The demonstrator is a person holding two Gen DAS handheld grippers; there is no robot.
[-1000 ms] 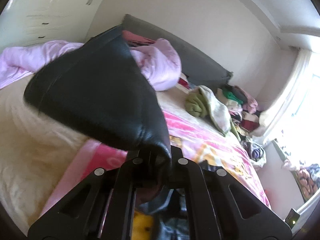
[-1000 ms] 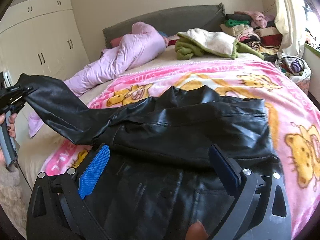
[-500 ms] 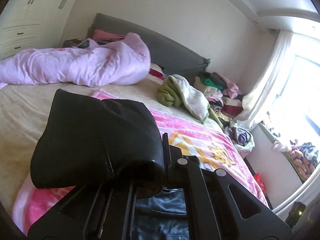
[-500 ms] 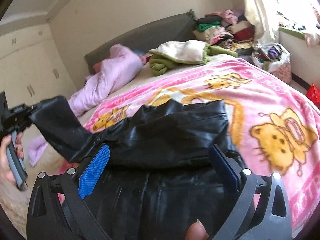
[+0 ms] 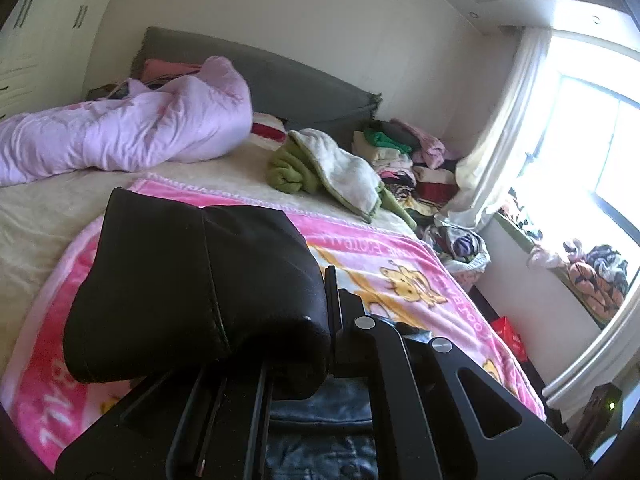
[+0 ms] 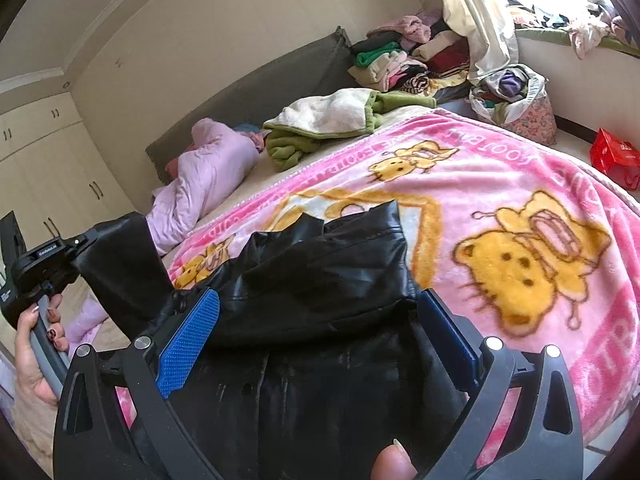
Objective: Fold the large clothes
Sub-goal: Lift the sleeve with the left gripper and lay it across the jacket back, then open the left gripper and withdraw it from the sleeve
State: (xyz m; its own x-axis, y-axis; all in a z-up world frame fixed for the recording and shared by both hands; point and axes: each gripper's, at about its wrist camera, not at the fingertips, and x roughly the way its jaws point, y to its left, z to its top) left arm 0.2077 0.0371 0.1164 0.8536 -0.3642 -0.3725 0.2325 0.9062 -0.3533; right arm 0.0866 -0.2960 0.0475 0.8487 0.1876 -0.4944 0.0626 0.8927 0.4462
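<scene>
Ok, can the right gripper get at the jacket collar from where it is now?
Probably yes. The right gripper has its jaws open and empty over the black jacket, and the collar lies just ahead with nothing between. The left gripper, holding the sleeve, stays off to the side.

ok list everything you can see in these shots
black leather jacket: 1, black, on the pink blanket, sleeve lifted
pink bear blanket: 1, pink and yellow, covering the bed
quilt: 1, lilac, bunched by the headboard
fleece throw: 1, green and cream, past the blanket
folded clothes pile: 1, mixed, far corner
red bag: 1, red, floor
left hand-held gripper: 1, black, shut on the sleeve
right hand-held gripper: 1, blue pads, open over the jacket
</scene>
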